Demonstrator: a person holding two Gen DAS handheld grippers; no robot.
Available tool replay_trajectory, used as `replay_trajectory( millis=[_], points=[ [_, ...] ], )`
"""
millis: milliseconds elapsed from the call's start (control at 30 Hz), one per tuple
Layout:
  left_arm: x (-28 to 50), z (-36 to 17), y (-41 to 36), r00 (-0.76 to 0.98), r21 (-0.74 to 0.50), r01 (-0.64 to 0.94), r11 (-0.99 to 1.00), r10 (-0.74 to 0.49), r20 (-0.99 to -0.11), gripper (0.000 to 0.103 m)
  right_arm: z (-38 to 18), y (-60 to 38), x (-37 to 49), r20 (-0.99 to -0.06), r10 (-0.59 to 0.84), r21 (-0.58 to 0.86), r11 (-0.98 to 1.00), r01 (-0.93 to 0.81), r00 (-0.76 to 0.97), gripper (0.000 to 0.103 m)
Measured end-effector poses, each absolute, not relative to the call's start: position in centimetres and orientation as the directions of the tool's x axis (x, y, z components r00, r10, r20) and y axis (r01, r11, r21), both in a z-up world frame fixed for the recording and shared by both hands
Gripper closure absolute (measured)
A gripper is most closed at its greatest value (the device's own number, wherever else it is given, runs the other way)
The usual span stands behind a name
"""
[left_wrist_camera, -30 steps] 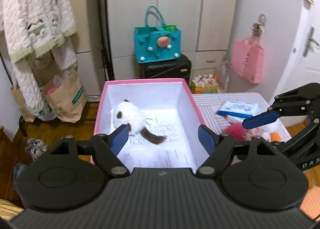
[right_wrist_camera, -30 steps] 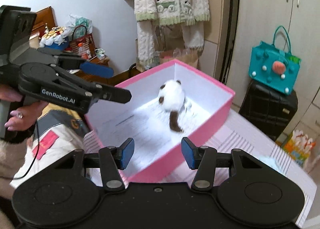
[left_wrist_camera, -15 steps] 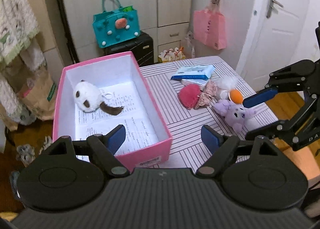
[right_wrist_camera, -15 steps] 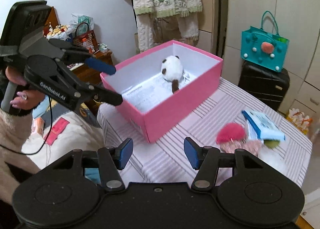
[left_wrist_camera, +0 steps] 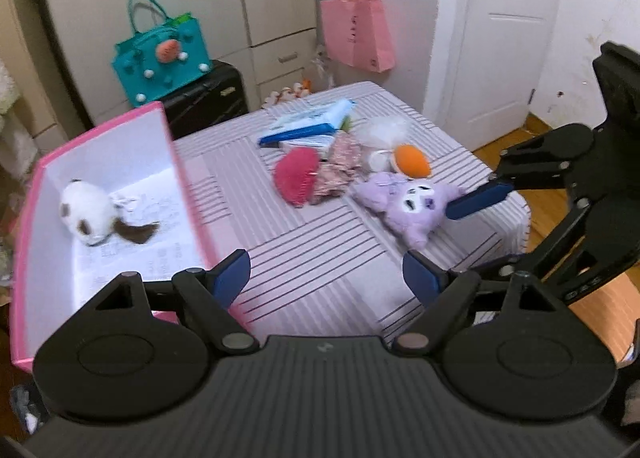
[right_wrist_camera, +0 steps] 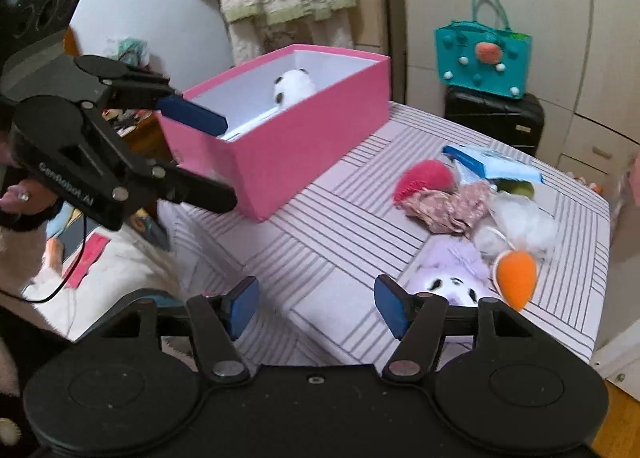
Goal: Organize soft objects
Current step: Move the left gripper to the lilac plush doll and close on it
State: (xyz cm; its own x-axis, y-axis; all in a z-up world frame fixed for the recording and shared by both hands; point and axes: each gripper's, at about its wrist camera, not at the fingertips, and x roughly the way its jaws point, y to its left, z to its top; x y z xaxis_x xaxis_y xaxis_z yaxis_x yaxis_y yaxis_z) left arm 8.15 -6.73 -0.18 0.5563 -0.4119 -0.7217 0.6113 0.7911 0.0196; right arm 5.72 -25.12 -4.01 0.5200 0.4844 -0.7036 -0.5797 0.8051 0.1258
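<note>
A pink box (left_wrist_camera: 32, 193) (right_wrist_camera: 304, 149) stands on the striped table (left_wrist_camera: 320, 258) and holds a white and brown plush (left_wrist_camera: 90, 213) (right_wrist_camera: 294, 87). A pile of soft things lies to its right: a purple plush (left_wrist_camera: 412, 203) (right_wrist_camera: 452, 270), an orange and white plush (left_wrist_camera: 412, 159) (right_wrist_camera: 516, 272), a red fuzzy item (left_wrist_camera: 296, 173) (right_wrist_camera: 424, 175) and a floral cloth (left_wrist_camera: 340, 165) (right_wrist_camera: 448, 205). My left gripper (left_wrist_camera: 326, 282) is open and empty near the box's front right corner. My right gripper (right_wrist_camera: 316, 308) is open and empty, just short of the purple plush.
A blue and white packet (left_wrist_camera: 308, 125) (right_wrist_camera: 492, 165) lies behind the pile. A teal bag (left_wrist_camera: 160, 57) sits on a black suitcase (left_wrist_camera: 204, 101) by the cupboards. A pink bag (left_wrist_camera: 356, 37) hangs beside a white door (left_wrist_camera: 500, 37). The table's right edge drops to a wooden floor (left_wrist_camera: 548, 213).
Both grippers have swung right, away from the box toward the pile of soft things. The right gripper has come close to the purple plush. Both stay open and empty.
</note>
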Motion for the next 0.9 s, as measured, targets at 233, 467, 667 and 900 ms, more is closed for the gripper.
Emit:
replay_trajectory(
  millis=[233, 467, 667, 900],
  points=[
    [10.3, -3.9, -8.8, 0.521, -0.109, 0.605, 0.789, -0.496, -0.694, 0.020, -7.3, -27.3, 5.6, -0.639, 0.417, 0.031, 0.854, -0.520, 0.647, 0.027],
    [12.9, -7.2, -10.0, 0.522, -0.206, 0.571, 0.795, -0.545, -0.656, 0.021, -9.3, -30.0, 6.1, -0.603, 0.378, -0.008, 0.878, -0.479, 0.703, 0.020],
    [13.4, -9.3, -11.8, 0.504, -0.222, 0.583, 0.781, -0.562, -0.656, 0.023, -11.1, -31.6, 6.9, -0.580, 0.395, -0.027, 0.865, -0.501, 0.713, 0.019],
    [14.2, -11.8, -13.4, 0.435, -0.341, 0.571, 0.747, -0.627, -0.645, 0.040, -12.9, -32.6, 8.0, -0.570, 0.417, -0.016, 0.856, -0.517, 0.708, 0.019]
  ],
)
